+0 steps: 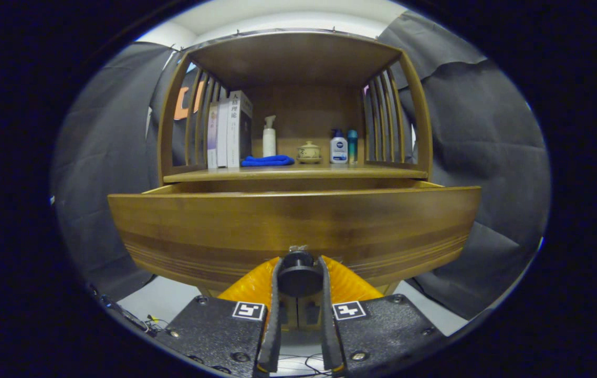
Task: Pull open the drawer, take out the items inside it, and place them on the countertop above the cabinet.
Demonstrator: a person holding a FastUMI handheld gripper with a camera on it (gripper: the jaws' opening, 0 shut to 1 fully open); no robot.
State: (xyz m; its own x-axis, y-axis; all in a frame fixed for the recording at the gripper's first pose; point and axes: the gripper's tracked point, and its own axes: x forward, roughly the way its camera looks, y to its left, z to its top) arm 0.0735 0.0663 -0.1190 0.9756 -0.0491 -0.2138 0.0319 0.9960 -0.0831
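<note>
A wooden cabinet fills the view ahead. Its drawer stands pulled out toward me, the wide front panel close and level with the fingers. A round dark knob sits at the panel's lower middle, and my gripper is shut on it, one finger pressing each side. The drawer's inside is hidden behind the front panel. Above the drawer lies the countertop under the cabinet's open shelf frame.
On the countertop stand several books at the left, a blue cloth, a white spray bottle, a small lidded jar, a lotion bottle and a teal can. Slatted side rails flank it. Cables lie on the floor.
</note>
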